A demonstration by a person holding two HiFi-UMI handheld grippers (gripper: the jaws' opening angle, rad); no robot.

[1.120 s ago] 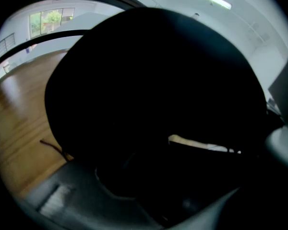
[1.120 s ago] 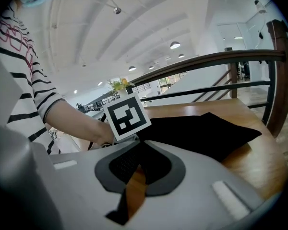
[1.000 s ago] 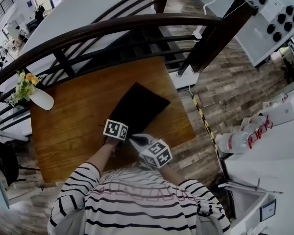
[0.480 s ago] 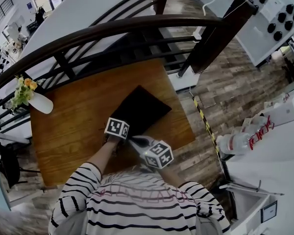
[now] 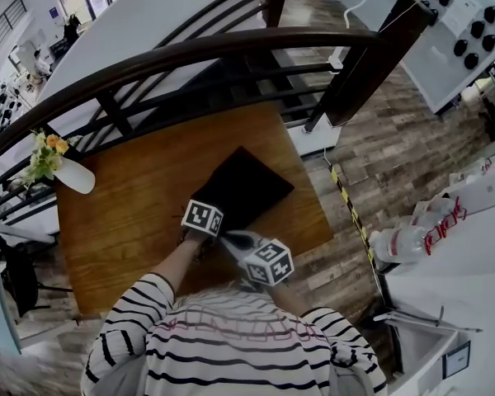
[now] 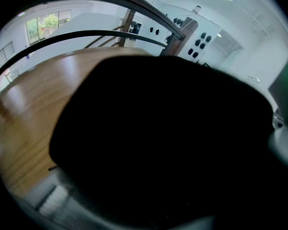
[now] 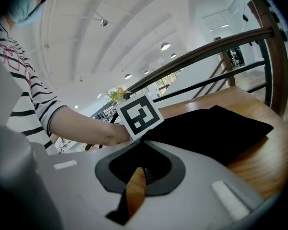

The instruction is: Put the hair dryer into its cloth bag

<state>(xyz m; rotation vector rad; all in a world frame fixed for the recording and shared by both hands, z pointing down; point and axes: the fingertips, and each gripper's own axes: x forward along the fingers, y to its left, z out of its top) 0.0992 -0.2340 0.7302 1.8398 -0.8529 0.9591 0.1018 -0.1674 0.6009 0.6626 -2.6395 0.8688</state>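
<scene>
The wooden table (image 5: 124, 213) had a dark railing (image 5: 231, 44) curving close along its far edge, and the floor fell away past its right edge. The person's striped shirt (image 5: 231, 345) crowded the table's near edge. The left half of the table was bare wood, open from its middle out to the far-left corner, where one white vase (image 5: 73, 174) with flowers stood. Much less bare wood remained on the right half of the table.

One black cloth bag (image 5: 247, 184) lay flat on the table, right of its middle. The bag's long axis ran on a slant from the table's near edge toward its far-right corner, and the bag's far corner stopped short of the right edge. The hair dryer could not be made out in any view.

There were two grippers, both at the bag's near end by the table's near edge. The left gripper (image 5: 205, 221) was clamped on the bag's near edge, and the black cloth filled nearly all of its own view. The right gripper (image 5: 233, 238) hovered just beside it with its jaws drawn together. Nothing was between them, only a sliver of table wood showing through.
</scene>
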